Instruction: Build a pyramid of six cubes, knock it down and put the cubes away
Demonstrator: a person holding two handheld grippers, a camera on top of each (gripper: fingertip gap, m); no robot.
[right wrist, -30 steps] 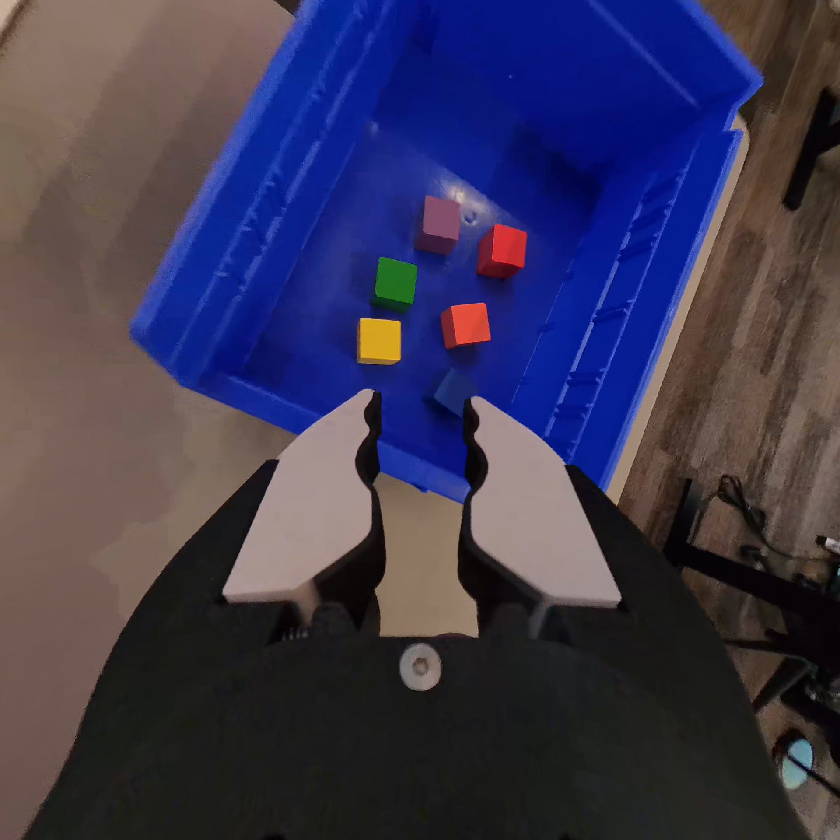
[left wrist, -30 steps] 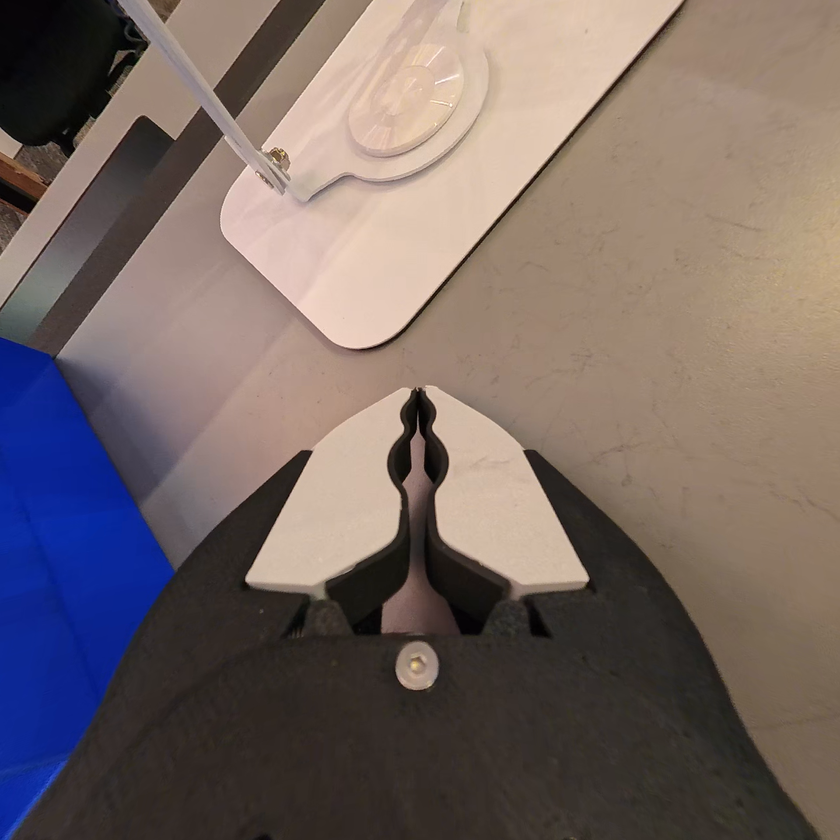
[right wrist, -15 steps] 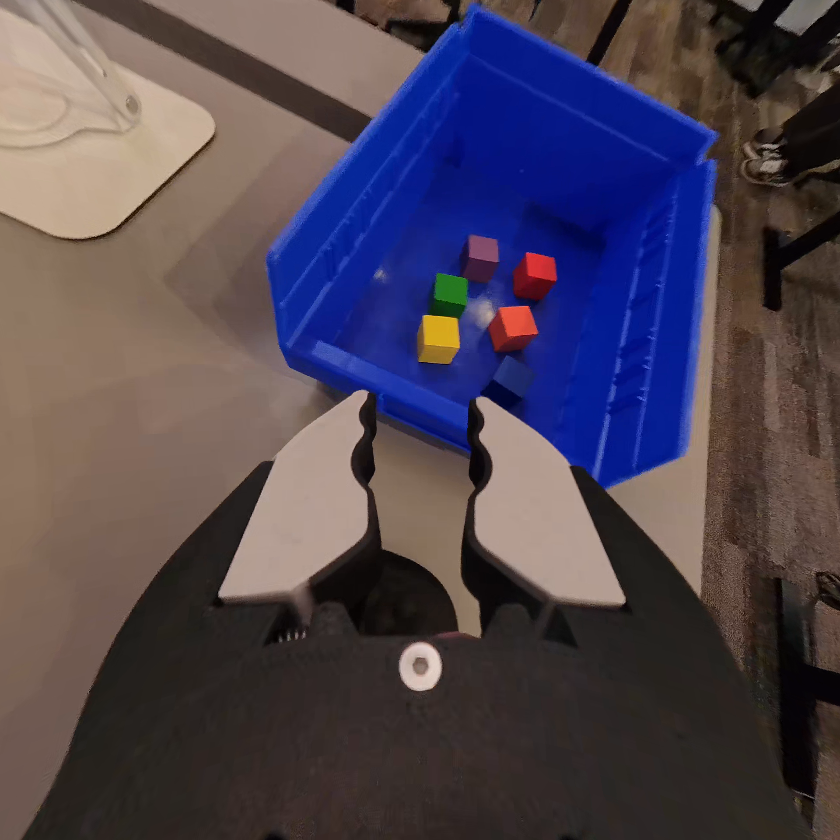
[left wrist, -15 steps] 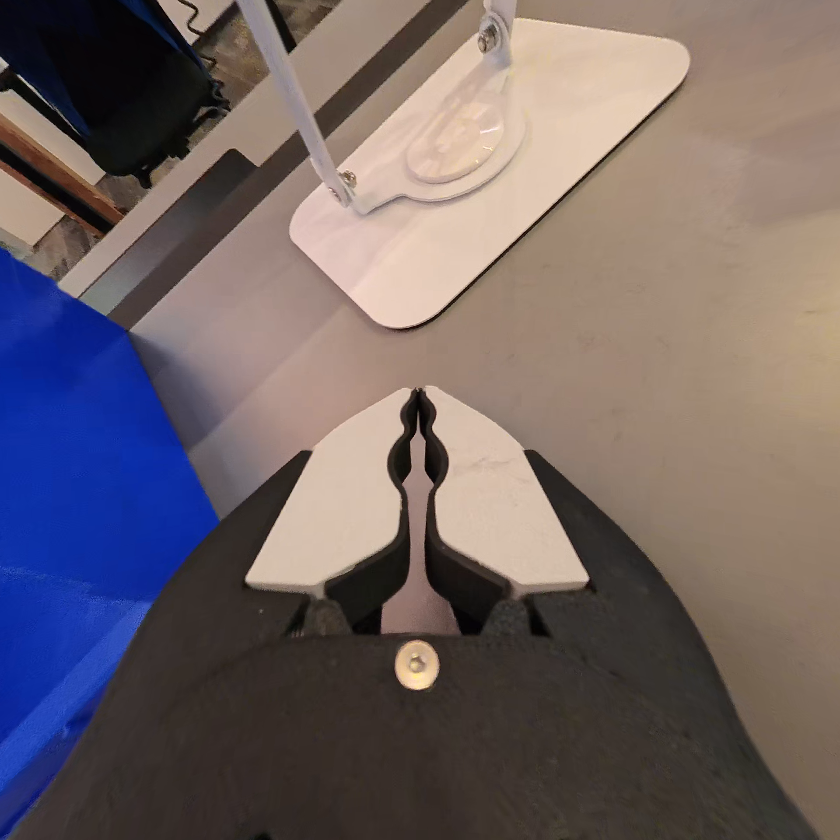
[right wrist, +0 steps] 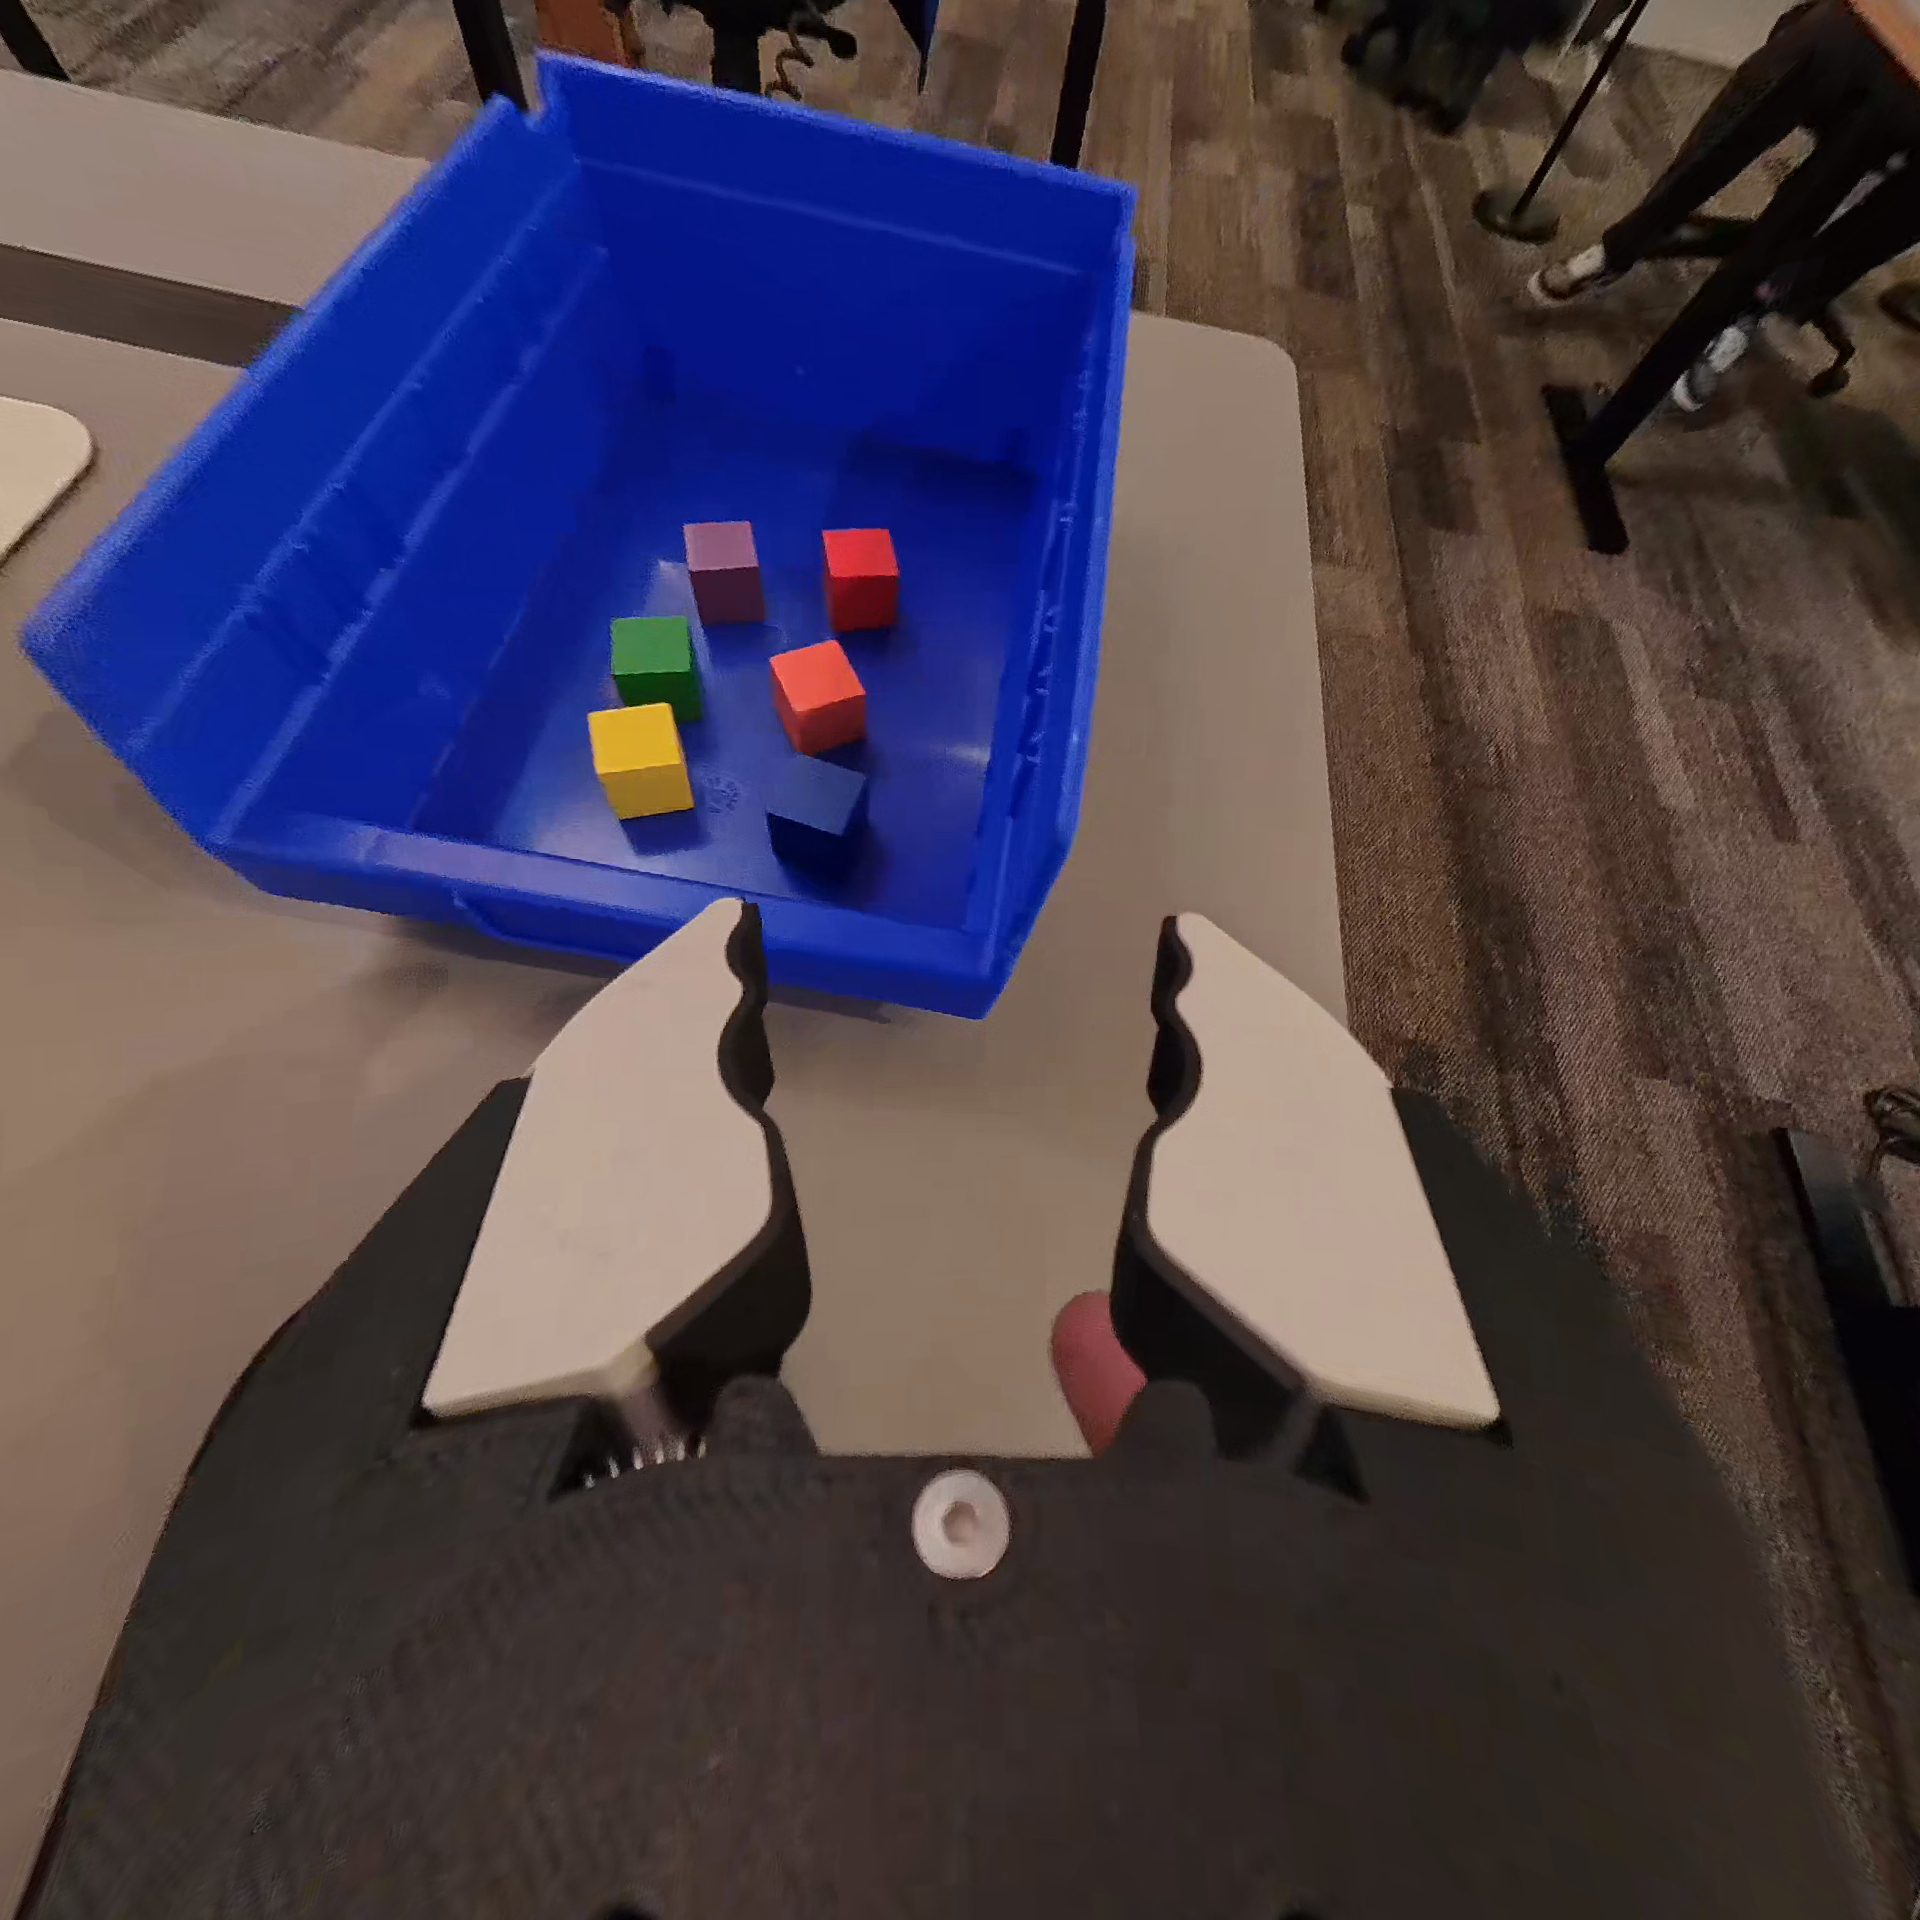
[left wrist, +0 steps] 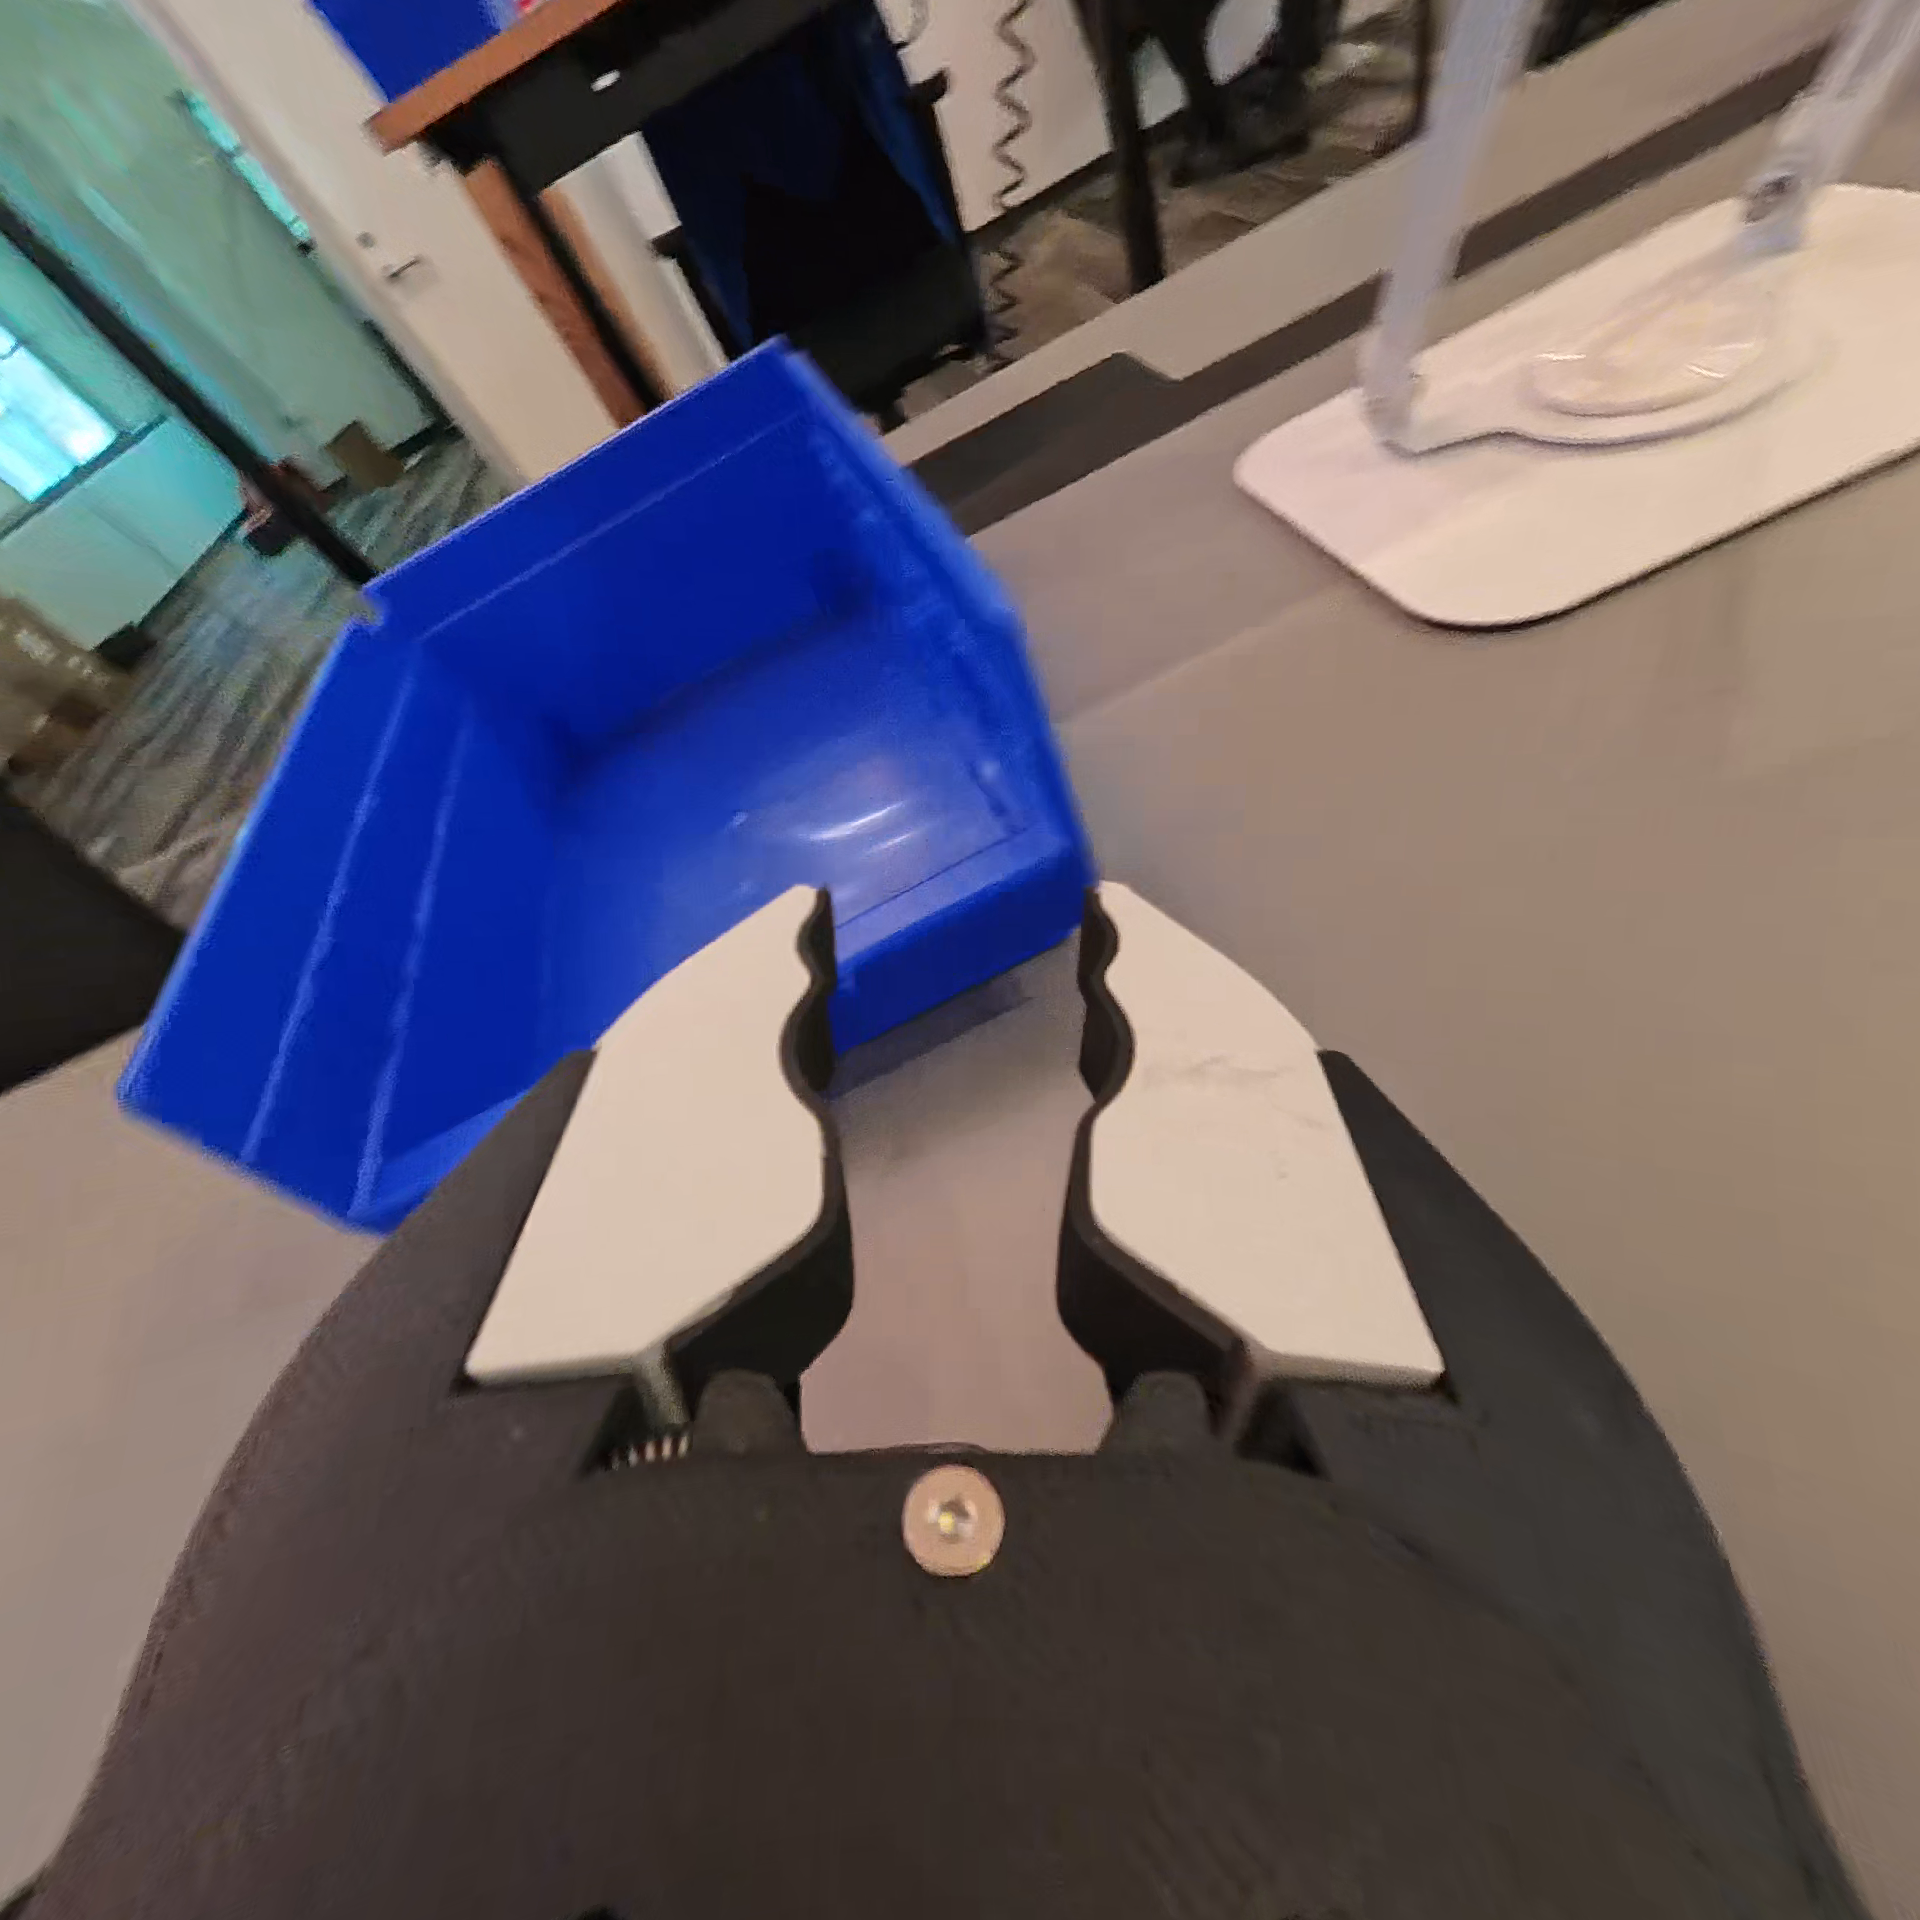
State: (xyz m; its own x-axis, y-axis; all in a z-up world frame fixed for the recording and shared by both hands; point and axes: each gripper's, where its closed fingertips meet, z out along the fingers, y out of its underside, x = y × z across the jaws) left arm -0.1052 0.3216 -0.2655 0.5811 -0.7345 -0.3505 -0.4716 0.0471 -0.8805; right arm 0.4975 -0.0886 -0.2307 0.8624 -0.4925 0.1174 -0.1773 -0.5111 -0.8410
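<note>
Left claw: my left gripper stood part open with nothing between its pads, hovering over the table just short of the bin's low front wall.
Right claw: my right gripper stood wide open and bare, above the table just in front of the bin's near right corner.
Cubes: all six lay loose inside the blue bin, none stacked; I saw the yellow cube and green cube just beside each other on the left, the purple cube and red cube farther back, the orange cube in the middle, and the dark blue cube nearest the front wall, turned at an angle.
In the way: the bin's front wall stood between both claws and the cubes; its side walls rose higher.
Nearby: a white flat stand base with a round disc and thin white struts sat on the table, well apart from the bin.
Surface: I worked over a matt grey table with a dark seam across its far part; the bin sat near the table's rounded corner.
Room: brown striped carpet lay past the table edge, with black furniture legs on it and a person's legs and shoes at the far right. In the blurred left wrist view I made out a wooden-topped desk and pale walls.
</note>
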